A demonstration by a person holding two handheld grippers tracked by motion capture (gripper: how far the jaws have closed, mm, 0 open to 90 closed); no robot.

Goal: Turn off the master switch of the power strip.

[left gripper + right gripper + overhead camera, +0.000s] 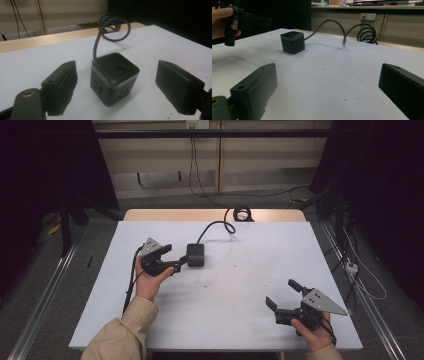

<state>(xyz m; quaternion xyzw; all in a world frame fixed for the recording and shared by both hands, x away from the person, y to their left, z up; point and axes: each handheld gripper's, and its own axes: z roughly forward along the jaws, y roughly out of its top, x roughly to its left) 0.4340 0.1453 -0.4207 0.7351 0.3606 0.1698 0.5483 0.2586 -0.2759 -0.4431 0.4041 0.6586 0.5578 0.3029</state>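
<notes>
Left gripper (176, 260) at the cube (195, 255), mid-table on the white table (240, 310): jaws spread either side of it, pads not touching. Cube upright, cable (220, 224) running to the far edge. Right gripper (282, 295) spread wide, nothing in it, well apart near the front-right corner.

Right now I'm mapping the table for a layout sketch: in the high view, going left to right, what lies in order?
left gripper → black cube power socket → coiled cable → right gripper
</notes>
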